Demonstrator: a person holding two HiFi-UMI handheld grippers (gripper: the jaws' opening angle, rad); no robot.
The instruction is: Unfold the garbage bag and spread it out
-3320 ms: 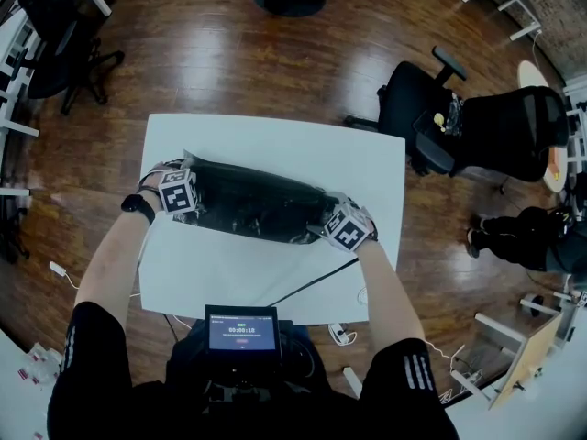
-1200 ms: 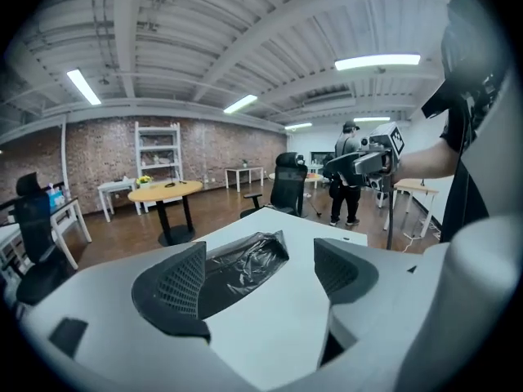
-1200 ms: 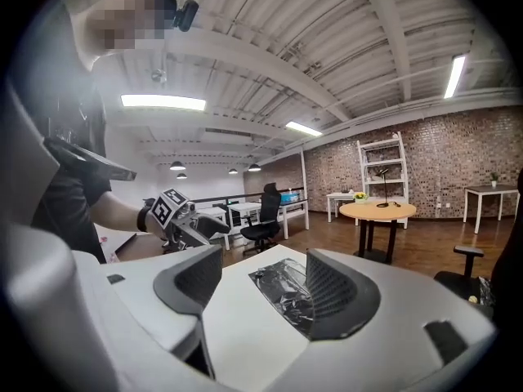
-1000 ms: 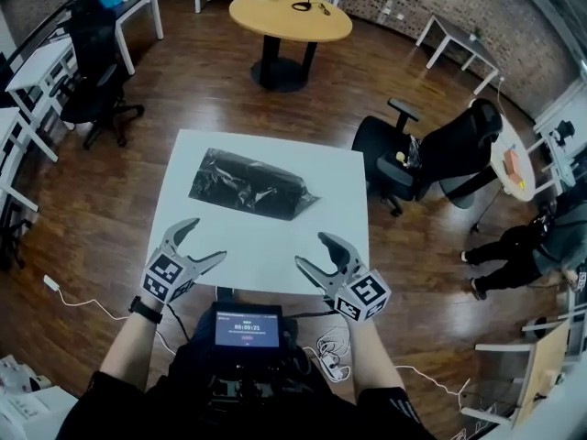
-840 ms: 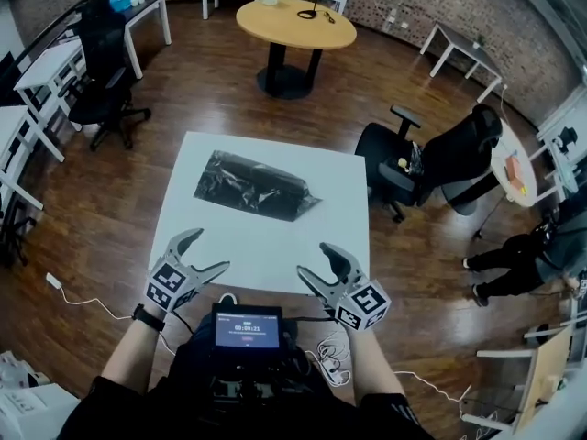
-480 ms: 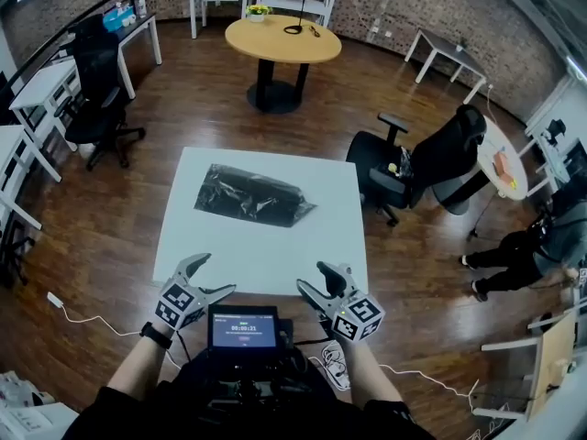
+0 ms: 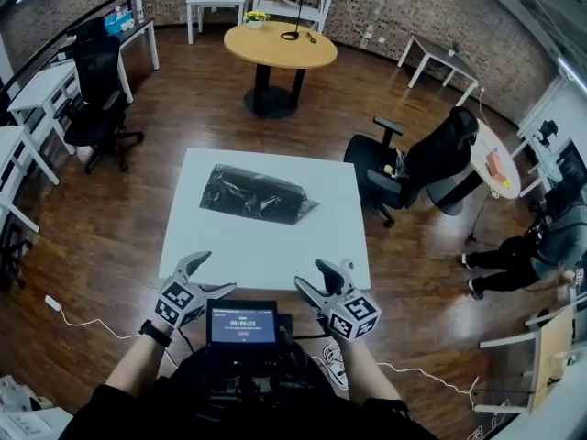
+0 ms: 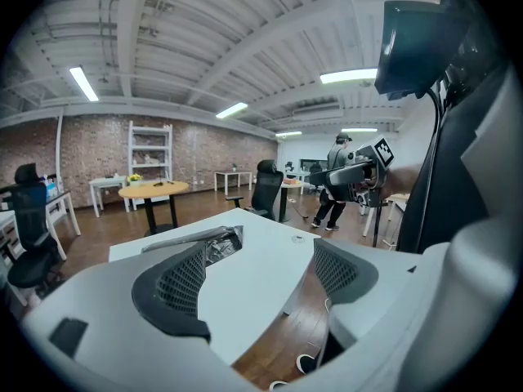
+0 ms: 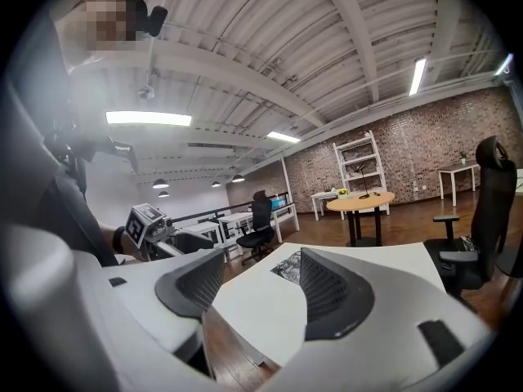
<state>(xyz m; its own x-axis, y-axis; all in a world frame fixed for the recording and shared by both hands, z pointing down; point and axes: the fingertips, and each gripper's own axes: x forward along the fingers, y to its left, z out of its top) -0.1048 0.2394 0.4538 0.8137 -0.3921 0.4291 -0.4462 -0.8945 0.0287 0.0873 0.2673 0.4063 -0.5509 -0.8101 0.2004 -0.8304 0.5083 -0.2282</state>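
Head view: the garbage bag [image 7: 257,195] lies as a crumpled black bundle on the far half of the white table [image 7: 275,250], well apart from both tools. We hold the left gripper [image 7: 212,272] and right gripper [image 7: 311,274] at the near table edge, either side of a small screen [image 7: 241,324].

Left gripper view: jaws spread wide, with only tabletop and floor between them. The bag sits far off, beside the left pad.

Right gripper view: jaws spread and empty, with the bag distant between them.
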